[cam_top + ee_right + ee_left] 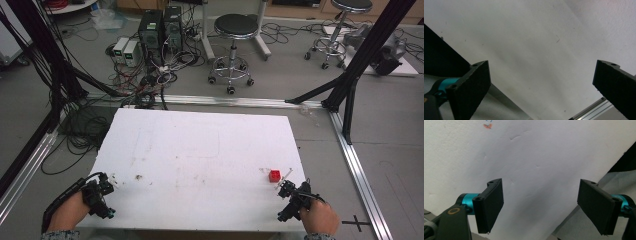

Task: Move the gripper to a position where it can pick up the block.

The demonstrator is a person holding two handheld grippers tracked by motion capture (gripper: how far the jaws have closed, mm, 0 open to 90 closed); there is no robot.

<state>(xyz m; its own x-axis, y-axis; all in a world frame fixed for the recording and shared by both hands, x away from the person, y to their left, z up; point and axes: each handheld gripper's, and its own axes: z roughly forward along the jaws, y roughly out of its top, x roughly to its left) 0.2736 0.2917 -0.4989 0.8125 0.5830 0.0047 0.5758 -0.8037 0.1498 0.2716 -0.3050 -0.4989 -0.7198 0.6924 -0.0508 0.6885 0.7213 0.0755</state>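
A small red cube (274, 175) sits on the white board table (200, 145) near its right front corner, with a thin white stick (286, 175) lying just right of it. My right gripper (288, 194) hovers a little in front of the cube, close to the board's right edge. In the right gripper view it (544, 77) is open over bare white board with nothing between the jaws. My left gripper (104, 197) is at the left front corner. In the left gripper view it (544, 197) is also open and empty, above the board's edge.
A small brown speck (138, 177) lies on the board at front left. Beyond the table, computer towers (160, 27), tangled cables (145, 82) and two stools (234, 30) stand on the floor. Black frame struts (357, 65) and aluminium rails (362, 175) flank the table.
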